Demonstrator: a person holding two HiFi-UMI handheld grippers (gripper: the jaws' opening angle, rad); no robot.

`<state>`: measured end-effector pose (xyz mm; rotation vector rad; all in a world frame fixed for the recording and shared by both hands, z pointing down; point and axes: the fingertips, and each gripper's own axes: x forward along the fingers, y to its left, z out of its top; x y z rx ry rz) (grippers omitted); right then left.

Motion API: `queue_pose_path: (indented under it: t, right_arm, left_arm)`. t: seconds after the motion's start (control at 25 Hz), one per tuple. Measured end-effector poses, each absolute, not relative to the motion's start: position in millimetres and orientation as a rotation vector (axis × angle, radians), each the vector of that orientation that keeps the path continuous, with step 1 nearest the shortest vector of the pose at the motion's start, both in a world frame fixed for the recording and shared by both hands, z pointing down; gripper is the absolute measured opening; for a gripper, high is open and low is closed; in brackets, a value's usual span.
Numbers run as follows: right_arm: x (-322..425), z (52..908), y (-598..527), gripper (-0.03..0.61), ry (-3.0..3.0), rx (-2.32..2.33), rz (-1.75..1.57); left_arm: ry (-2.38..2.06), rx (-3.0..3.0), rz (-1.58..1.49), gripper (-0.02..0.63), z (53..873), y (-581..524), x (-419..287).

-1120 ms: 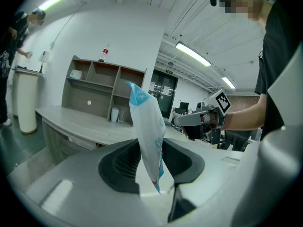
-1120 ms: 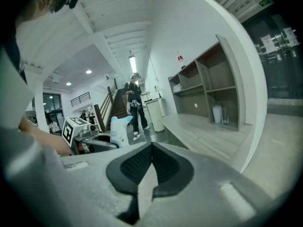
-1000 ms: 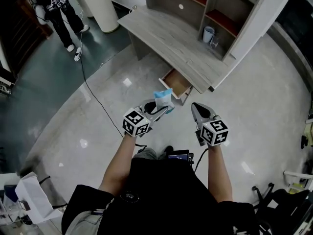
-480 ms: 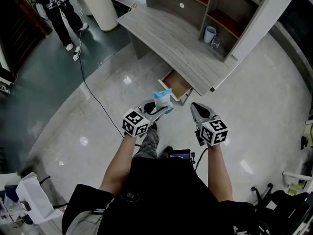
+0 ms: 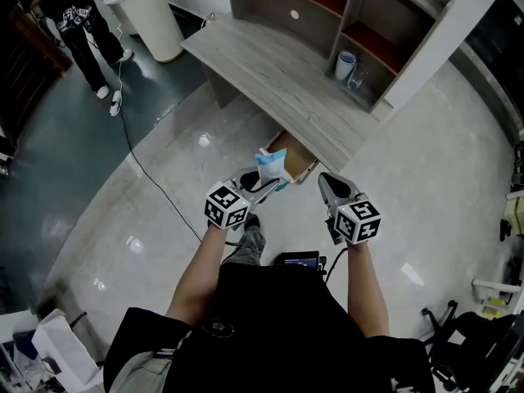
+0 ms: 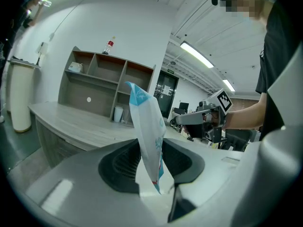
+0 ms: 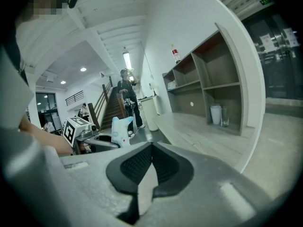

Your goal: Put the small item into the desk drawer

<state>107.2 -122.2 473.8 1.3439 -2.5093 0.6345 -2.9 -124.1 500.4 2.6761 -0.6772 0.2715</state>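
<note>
A small blue-and-white packet (image 5: 272, 167) stands upright between the jaws of my left gripper (image 5: 266, 182), which is shut on its lower edge. The left gripper view shows the packet (image 6: 147, 131) pinched between the dark pads (image 6: 120, 162). My right gripper (image 5: 326, 180) hangs beside it to the right, jaws shut with nothing in them; its own view shows the pads (image 7: 135, 164) meeting. Just beyond both grippers, the desk drawer (image 5: 309, 169) stands pulled out under the grey wooden desk (image 5: 270, 72). The packet hides part of the drawer's inside.
A shelf hutch (image 5: 360, 15) on the desk holds a pale cup (image 5: 345, 62). A white bin (image 5: 151, 11) and a standing person (image 5: 70, 19) are far left, with a cable (image 5: 151, 166) trailing over the glossy floor. A chair base (image 5: 467, 342) sits bottom right.
The desk and open drawer have drawn closer to both grippers and shifted left in view. The left gripper still holds the packet; the right stays shut.
</note>
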Motion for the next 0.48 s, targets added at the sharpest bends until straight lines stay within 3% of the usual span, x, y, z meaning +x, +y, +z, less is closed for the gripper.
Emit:
queue_pose_path:
  t: [0.48]
  right_arm:
    - [94, 471, -182, -0.005, -2.469, 1.406, 0.644]
  left_arm:
    - [-0.600, 2.692, 0.276, 0.143, 499, -191, -14]
